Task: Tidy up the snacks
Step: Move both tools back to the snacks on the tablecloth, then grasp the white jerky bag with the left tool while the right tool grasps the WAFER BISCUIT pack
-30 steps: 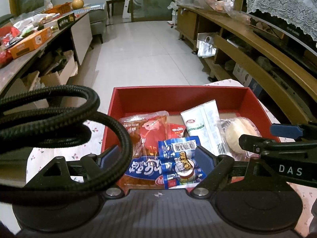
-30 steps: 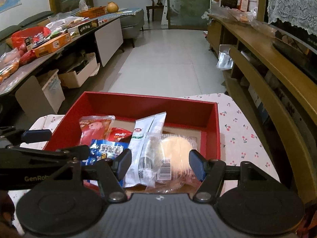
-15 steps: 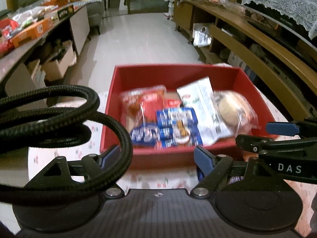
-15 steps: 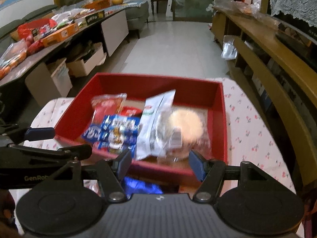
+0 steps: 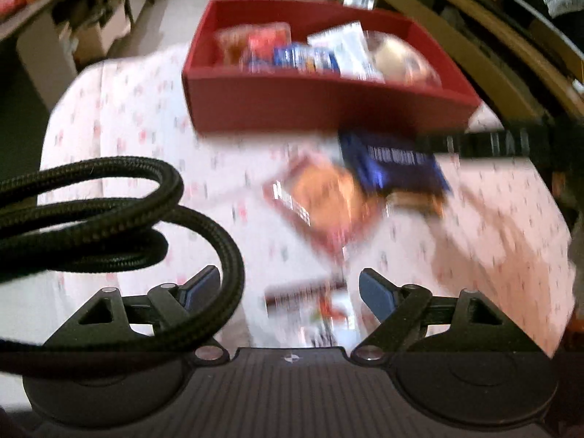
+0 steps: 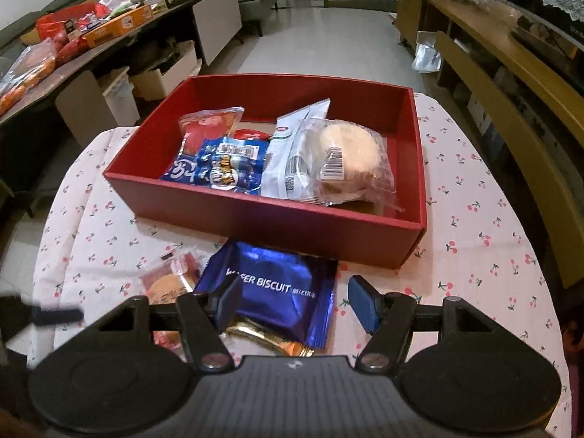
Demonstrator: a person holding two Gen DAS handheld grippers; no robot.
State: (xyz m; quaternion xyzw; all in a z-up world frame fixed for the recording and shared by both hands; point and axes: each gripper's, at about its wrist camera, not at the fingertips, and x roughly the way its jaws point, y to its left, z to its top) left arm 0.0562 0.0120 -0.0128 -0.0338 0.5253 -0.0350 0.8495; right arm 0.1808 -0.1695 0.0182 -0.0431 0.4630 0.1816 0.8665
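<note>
Snacks fill the red box (image 6: 328, 235), which sits on the cherry-print surface (image 6: 474, 226) with its long side running across the right wrist view. Inside, a blue packet (image 6: 222, 166) lies at the near left, a red packet (image 6: 208, 126) behind it, a white pouch (image 6: 292, 153) slants from 7 toward 1 o'clock, and a wrapped round bun (image 6: 346, 153) with a barcode sticker lies at the right.

Just before the box's near wall lies a blue wafer packet (image 6: 277, 292), its printed line "WAFER BISCUIT" running left to right and its long axis pointing roughly from 6 to 12 o'clock. A gold-edged wrapper (image 6: 270, 343) peeks from under its near end. At its 9 o'clock lies a clear-wrapped orange cake (image 6: 169, 286), touching or slightly tucked under it.

The right claw (image 6: 292, 301) hovers level over the wafer packet, facing the box, with its blue-tipped fingers spread wide and grasping nothing.

The left wrist view is heavily blurred. The left claw (image 5: 290, 288) is likewise spread and empty, tilted down toward the surface, with a small printed packet (image 5: 314, 310) between its tips, writing unreadable. A black braided cable (image 5: 109, 226) loops at 9 o'clock.
</note>
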